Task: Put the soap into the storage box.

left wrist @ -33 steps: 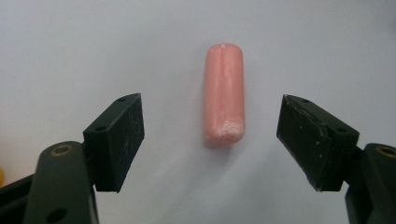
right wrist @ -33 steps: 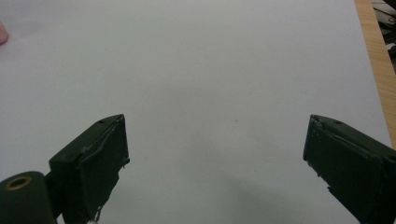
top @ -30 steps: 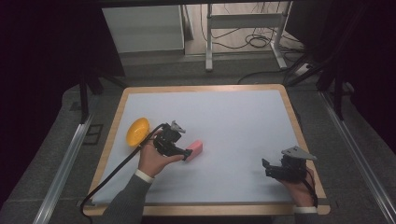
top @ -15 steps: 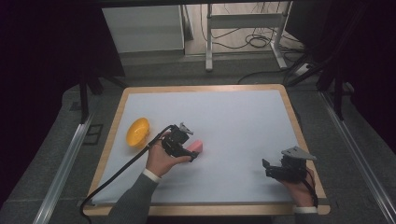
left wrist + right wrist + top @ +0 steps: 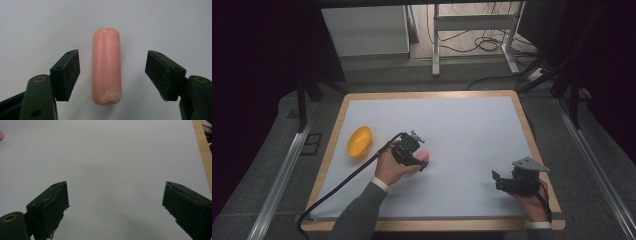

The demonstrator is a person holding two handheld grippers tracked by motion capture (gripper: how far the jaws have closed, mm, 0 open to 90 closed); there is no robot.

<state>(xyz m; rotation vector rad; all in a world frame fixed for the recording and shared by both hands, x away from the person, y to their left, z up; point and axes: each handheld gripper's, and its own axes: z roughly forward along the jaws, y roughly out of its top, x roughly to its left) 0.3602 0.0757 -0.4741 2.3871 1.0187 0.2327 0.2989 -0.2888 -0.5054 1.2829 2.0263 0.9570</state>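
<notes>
**A:** Where does the left claw (image 5: 112, 72) stand?

**B:** Released, jaws spread wide, with the pink block (image 5: 107, 66) lying between them on the white worktop (image 5: 472, 130). In the left gripper view neither pad touches it; there is a gap on both sides, a little wider on the right.

**A:** So the step in hand looks like a grasp?

**B:** That is my reading. The block lies lengthwise along the claw's axis, so the pads would meet its long flat sides, which is the good way to take it. I would shift slightly towards the wider gap so both pads land together; otherwise the nearer one pushes the block sideways first.

**A:** Depth?

**B:** The pads sit about level with the block's middle and near end. Easing forward a touch would put the grip nearer its centre, so it does not pivot when lifted.

**A:** And the other side?

**B:** The right claw (image 5: 115, 205) is also released, with nothing between its jaws, resting near the worktop's right edge, well apart. The yellow bowl (image 5: 359, 141) sits near the left edge, just beyond the left hand (image 5: 392, 167).
</notes>
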